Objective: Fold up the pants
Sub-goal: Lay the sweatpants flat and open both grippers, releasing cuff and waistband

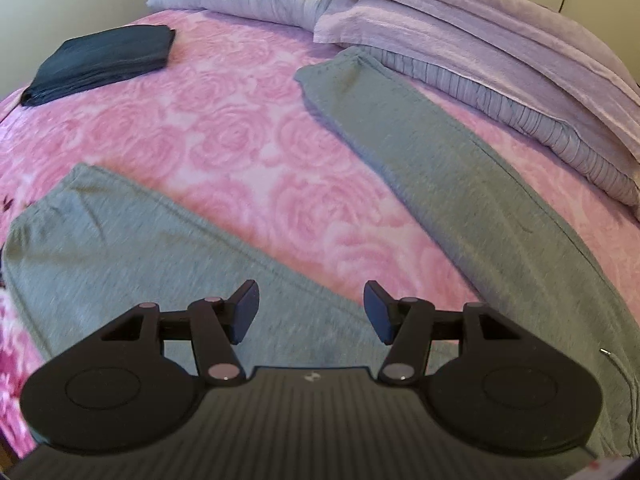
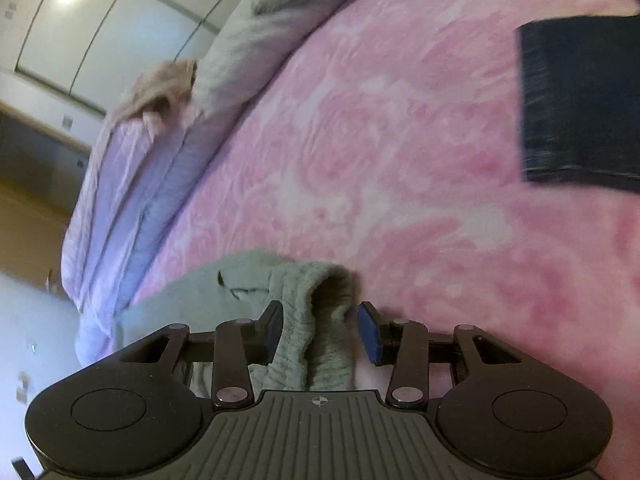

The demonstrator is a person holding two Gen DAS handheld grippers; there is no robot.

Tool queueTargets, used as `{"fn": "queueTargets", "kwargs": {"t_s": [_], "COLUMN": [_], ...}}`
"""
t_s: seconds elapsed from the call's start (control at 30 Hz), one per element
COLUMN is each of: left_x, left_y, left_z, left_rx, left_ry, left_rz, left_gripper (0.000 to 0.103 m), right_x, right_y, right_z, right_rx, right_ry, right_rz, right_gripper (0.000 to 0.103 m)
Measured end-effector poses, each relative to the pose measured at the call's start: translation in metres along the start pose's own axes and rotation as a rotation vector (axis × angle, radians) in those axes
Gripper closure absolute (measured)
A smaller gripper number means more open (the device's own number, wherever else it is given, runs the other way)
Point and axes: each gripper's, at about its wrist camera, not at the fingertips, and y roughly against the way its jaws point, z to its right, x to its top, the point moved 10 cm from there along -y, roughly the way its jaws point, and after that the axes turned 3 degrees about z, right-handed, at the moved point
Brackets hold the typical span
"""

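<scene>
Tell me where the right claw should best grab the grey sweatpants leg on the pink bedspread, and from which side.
Grip the grey sweatpants at the ribbed cuff, probably end-on, from along the leg. The cuff is bunched and stands open above the pink bedspread, giving a raised edge, and the right claw already straddles the fabric there with its jaws apart, so closing should catch both layers.

My right gripper [image 2: 318, 330] hovers with fingers [image 2: 272, 332] apart around the grey pants' ribbed cuff [image 2: 320, 300] on the pink bed [image 2: 400, 140]; a dark folded garment [image 2: 580, 100] lies well apart.
</scene>
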Motion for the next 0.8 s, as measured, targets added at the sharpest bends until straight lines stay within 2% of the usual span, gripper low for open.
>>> {"fn": "queueTargets", "kwargs": {"t_s": [0.1, 0.2, 0.27, 0.3, 0.33, 0.43, 0.47, 0.5, 0.57, 0.63, 0.7, 0.73, 0.77, 0.8], "left_x": [-0.005, -0.010, -0.014, -0.015, -0.016, -0.018, -0.018, -0.018, -0.021, -0.025, -0.027, -0.029, -0.031, -0.033], "left_y": [0.004, 0.003, 0.003, 0.004, 0.004, 0.005, 0.005, 0.004, 0.000, -0.004, -0.005, -0.005, -0.005, -0.005], "left_z": [0.002, 0.006, 0.010, 0.012, 0.013, 0.013, 0.013, 0.013, 0.013, 0.012, 0.009, 0.006, 0.002, -0.001], "left_rx": [0.011, 0.012, 0.007, 0.007, 0.008, 0.010, 0.007, 0.008, 0.014, 0.012, 0.015, 0.017, 0.022, 0.027], "left_ry": [0.004, 0.016, 0.018, 0.014, 0.007, -0.003, -0.009, -0.018, -0.034, -0.051, -0.072, -0.080, -0.088, -0.100], "left_rz": [-0.006, -0.024, -0.032, -0.034, -0.036, -0.038, -0.032, -0.028, -0.041, -0.051, -0.050, -0.051, -0.052, -0.053], "left_gripper": [0.048, 0.048, 0.048, 0.048, 0.048, 0.048, 0.048, 0.048, 0.048, 0.048, 0.047, 0.047, 0.047, 0.047], "right_x": [-0.001, -0.004, -0.003, -0.001, 0.003, 0.019, 0.026, 0.030, 0.025, 0.026, 0.028, 0.028, 0.027, 0.026], "right_y": [0.007, -0.013, -0.027, -0.033, -0.038, -0.030, -0.024, -0.023, -0.040, -0.045, -0.035, -0.027, -0.012, 0.001], "right_z": [-0.003, -0.004, -0.007, -0.008, -0.008, -0.019, -0.021, -0.016, 0.003, 0.012, 0.009, 0.007, 0.005, 0.000], "right_rx": [0.077, 0.093, 0.125, 0.131, 0.133, 0.112, 0.113, 0.069, -0.011, 0.004, -0.044, -0.099, -0.209, -0.303], "right_ry": [-0.055, -0.053, -0.042, -0.043, -0.048, 0.022, 0.039, 0.056, 0.038, -0.047, -0.093, -0.073, -0.004, 0.068], "right_rz": [-0.009, -0.053, -0.058, -0.054, -0.045, 0.051, 0.094, 0.118, 0.078, 0.057, 0.028, 0.040, 0.063, 0.086], "right_gripper": [0.064, 0.064, 0.068, 0.074, 0.100, 0.102, 0.102, 0.102, 0.101, 0.098, 0.082, 0.073, 0.066, 0.066]}}
